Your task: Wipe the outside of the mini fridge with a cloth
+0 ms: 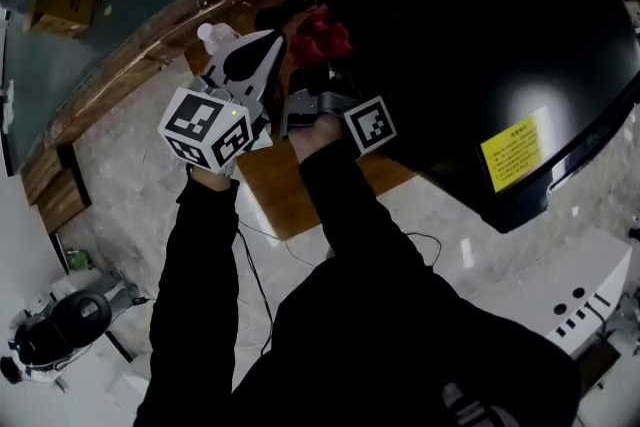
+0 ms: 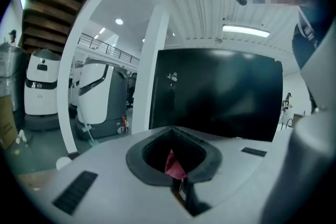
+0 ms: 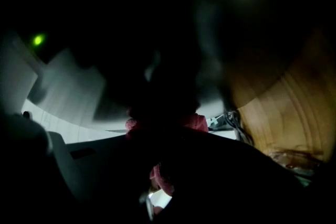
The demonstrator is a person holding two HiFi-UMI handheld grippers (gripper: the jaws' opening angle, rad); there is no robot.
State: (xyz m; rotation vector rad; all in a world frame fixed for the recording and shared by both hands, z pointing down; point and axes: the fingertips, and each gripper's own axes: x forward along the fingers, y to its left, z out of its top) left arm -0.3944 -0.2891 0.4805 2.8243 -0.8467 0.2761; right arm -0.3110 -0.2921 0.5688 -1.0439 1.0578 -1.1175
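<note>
Right gripper (image 1: 318, 65) clamped on red cloth (image 1: 320, 37), bunched at its tips against the black mini fridge (image 1: 470, 25) ahead. Left gripper (image 1: 272, 40) closed, pinching the cloth's edge.

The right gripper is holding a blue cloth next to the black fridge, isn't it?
Not quite. The cloth is red, not blue. The head view shows it bunched in the right gripper, next to the black mini fridge.
</note>
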